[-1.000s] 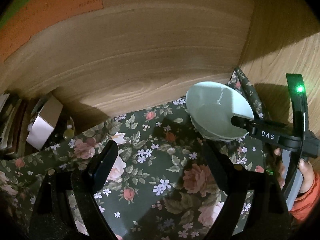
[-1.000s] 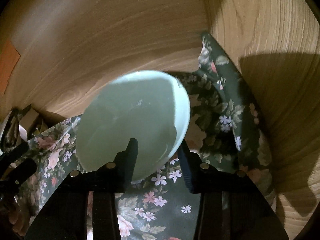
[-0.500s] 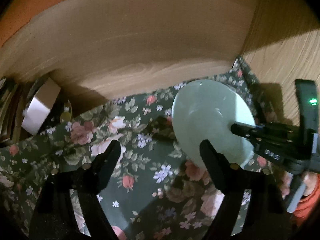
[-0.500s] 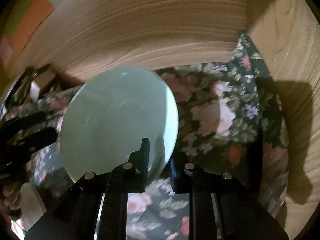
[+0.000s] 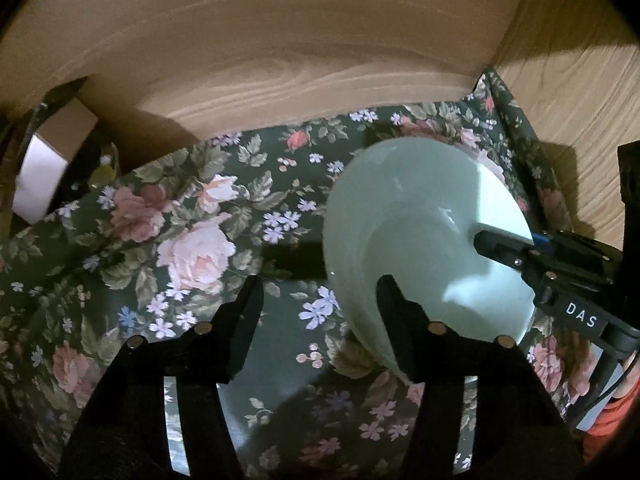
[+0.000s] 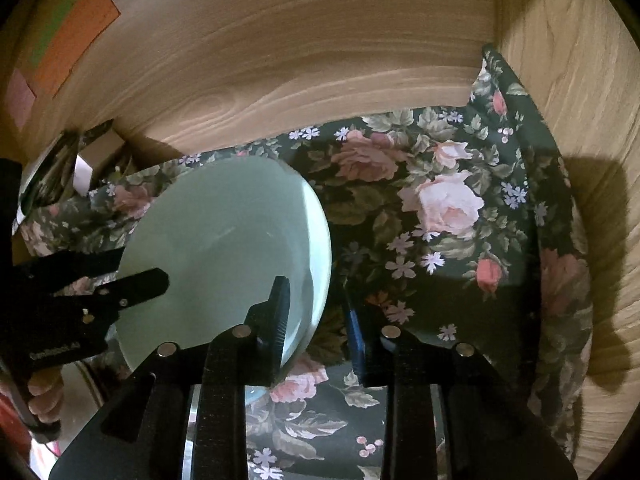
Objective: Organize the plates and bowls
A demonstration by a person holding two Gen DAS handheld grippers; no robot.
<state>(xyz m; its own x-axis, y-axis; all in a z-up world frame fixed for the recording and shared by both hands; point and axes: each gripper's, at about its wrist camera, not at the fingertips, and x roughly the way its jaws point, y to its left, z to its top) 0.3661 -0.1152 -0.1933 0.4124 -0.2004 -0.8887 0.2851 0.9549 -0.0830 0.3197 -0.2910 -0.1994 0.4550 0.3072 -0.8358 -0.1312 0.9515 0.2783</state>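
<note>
The bowl [image 5: 420, 248] is hanging tilted above the floral cloth [image 5: 180, 240], near the wooden corner. A box [image 5: 48, 168] is sitting at the cloth's far left.

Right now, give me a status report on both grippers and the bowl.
Right gripper shut on the pale green bowl rim, bowl tilted above the floral cloth. Left gripper closing, one finger across the bowl's near rim. Nothing in the way.

A pale green bowl [image 5: 420, 248] is tilted steeply on its side, its glossy hollow facing the wooden back wall (a small highlight glints inside). It hangs just above the dark flowered cloth [image 5: 192, 240], its rim pinched at one edge, near the cloth's right-hand corner.
</note>
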